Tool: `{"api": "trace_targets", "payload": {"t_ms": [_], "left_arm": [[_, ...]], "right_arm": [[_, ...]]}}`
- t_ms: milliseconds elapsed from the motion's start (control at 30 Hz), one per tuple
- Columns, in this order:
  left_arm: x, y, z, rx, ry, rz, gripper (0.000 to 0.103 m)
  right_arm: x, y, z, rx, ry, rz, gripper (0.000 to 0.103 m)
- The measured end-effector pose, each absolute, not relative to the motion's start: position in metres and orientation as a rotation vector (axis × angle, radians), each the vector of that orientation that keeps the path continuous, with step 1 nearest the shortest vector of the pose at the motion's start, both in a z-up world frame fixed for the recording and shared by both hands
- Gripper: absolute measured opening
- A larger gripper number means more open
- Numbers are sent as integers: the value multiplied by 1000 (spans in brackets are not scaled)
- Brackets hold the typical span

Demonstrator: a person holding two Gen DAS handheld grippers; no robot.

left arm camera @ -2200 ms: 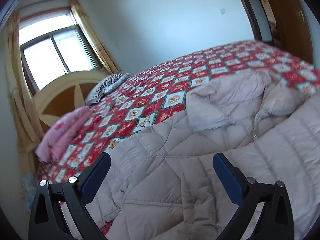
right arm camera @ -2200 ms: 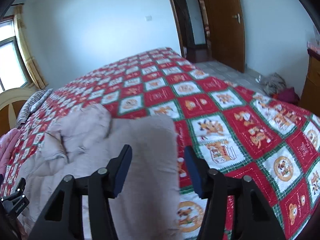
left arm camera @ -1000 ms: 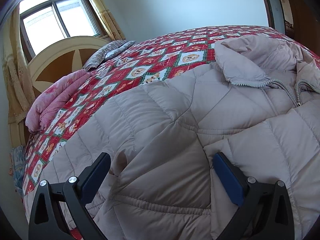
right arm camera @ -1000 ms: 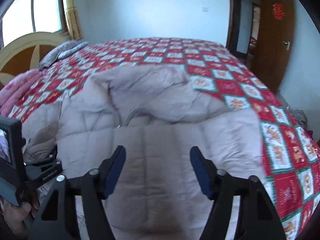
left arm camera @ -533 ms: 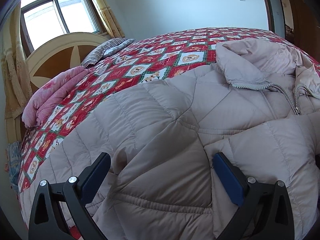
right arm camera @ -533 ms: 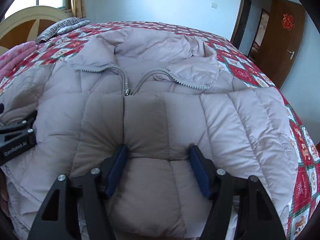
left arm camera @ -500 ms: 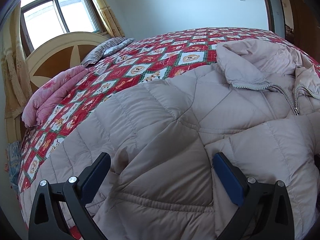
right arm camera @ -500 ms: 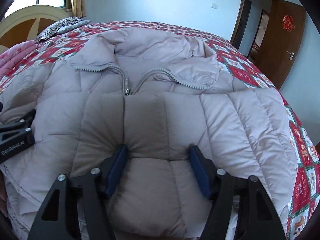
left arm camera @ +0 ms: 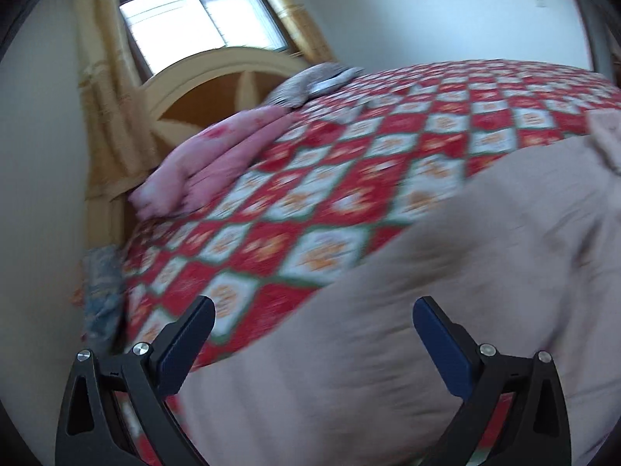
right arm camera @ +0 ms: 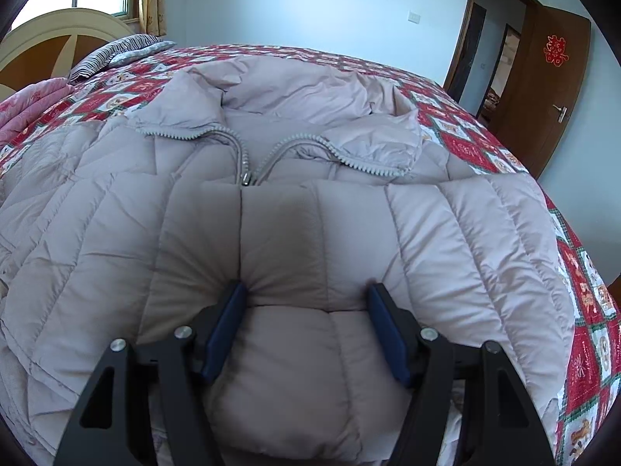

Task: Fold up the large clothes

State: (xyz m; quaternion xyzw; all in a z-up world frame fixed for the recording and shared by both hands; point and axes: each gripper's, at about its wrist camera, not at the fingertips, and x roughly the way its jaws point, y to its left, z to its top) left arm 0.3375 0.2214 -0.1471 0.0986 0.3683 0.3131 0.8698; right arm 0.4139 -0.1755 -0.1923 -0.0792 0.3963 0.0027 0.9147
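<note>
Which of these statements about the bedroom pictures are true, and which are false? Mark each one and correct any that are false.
1. The jacket lies on a bedspread of red and white squares. True.
2. The jacket's zip is done up to the collar. False: it is open at the top, the two sides parting.
3. The right gripper presses into a padded panel of the jacket. True.
4. The left gripper is shut tight on a sleeve. False: its jaws stand wide apart with nothing pinched.
5. A folded pink blanket lies near the headboard. True.
</note>
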Motion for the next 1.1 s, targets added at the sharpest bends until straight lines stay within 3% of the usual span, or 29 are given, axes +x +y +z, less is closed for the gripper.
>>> {"api": "trace_targets", "payload": {"t_ms": [200, 500, 533, 600, 633, 667, 700, 800, 1100], "left_arm": [[265, 314, -160, 16, 854, 742, 102], [252, 326, -197, -196, 906, 619, 101], [256, 323, -200, -197, 911, 611, 98], [260, 313, -199, -202, 889, 562, 58], [261, 308, -197, -190, 886, 549, 47], [263, 303, -194, -172, 887, 532, 22], [266, 297, -191, -152, 890, 516, 16], [269, 282, -176, -59, 866, 544, 10], [286, 236, -74, 150, 623, 537, 8]], "right_arm": [[413, -174, -192, -168, 810, 0, 69], [412, -171, -192, -187, 802, -16, 70], [412, -172, -192, -187, 801, -18, 71], [411, -172, -192, -186, 800, -20, 71], [411, -172, -192, -186, 799, -21, 71], [411, -172, -192, -186, 799, -21, 72], [411, -172, -192, -187, 799, -23, 72], [411, -172, -192, -187, 798, -24, 72], [404, -182, -174, -171, 777, -3, 72]]}}
